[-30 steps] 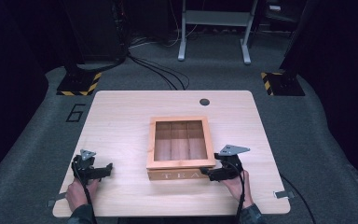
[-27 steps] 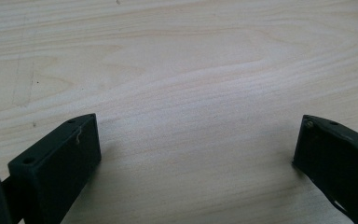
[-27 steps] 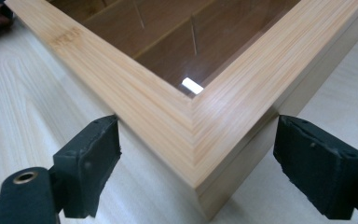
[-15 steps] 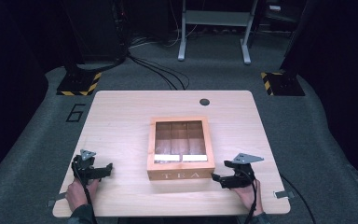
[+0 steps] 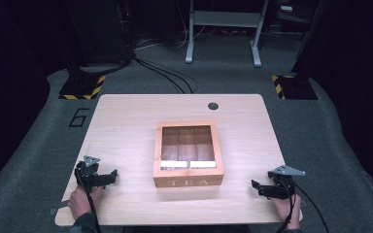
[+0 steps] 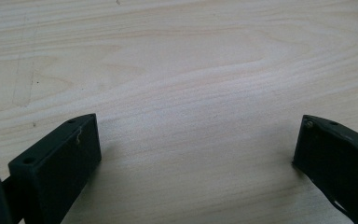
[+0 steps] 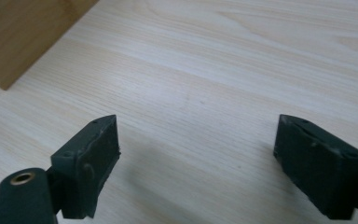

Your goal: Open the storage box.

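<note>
Your left gripper (image 5: 110,175) and right gripper (image 5: 255,186) rest released on the desk (image 5: 126,126), well apart from the tea box (image 5: 188,182) between them, whose inside is blurred behind the glass lid.

From my screen the table (image 5: 126,121) is evenly lit from above while the floor (image 5: 39,145) and room around it fall into near black, the high view is soft and grainy, a pale glare lies across the box lid (image 5: 189,164), and both gripper views blur at the jaws, with faint shadows beneath.
</note>
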A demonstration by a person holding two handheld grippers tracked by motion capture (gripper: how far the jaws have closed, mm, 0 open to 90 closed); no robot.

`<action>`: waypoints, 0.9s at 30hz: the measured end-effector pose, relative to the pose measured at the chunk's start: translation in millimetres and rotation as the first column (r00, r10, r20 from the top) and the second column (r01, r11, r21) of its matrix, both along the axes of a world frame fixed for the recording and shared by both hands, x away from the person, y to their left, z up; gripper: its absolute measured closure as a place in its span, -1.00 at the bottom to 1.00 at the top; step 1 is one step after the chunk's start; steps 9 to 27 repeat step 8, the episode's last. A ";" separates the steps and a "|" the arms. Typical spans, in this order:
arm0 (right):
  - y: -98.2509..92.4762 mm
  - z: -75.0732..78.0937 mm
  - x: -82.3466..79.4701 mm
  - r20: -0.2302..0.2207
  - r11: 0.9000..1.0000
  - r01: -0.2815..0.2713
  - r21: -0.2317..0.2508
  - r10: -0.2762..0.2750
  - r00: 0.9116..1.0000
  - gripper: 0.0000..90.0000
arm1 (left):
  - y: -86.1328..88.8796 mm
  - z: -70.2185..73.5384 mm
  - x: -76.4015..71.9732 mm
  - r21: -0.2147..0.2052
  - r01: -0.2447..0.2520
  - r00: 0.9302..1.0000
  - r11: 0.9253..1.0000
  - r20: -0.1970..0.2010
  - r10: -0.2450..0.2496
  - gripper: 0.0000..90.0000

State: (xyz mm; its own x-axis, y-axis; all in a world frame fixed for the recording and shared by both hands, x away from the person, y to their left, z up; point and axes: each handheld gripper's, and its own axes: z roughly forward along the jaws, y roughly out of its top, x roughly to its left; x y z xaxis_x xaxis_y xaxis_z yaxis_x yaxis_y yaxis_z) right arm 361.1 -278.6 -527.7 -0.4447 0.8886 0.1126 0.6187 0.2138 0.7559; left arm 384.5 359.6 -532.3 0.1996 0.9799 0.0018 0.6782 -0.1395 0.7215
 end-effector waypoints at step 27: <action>6.1 -1.2 -0.2 0.020 0.993 0.028 -0.119 -0.026 0.999 -0.76 | -0.5 -0.4 -0.4 0.000 -0.001 1.000 1.000 0.007 0.001 -0.99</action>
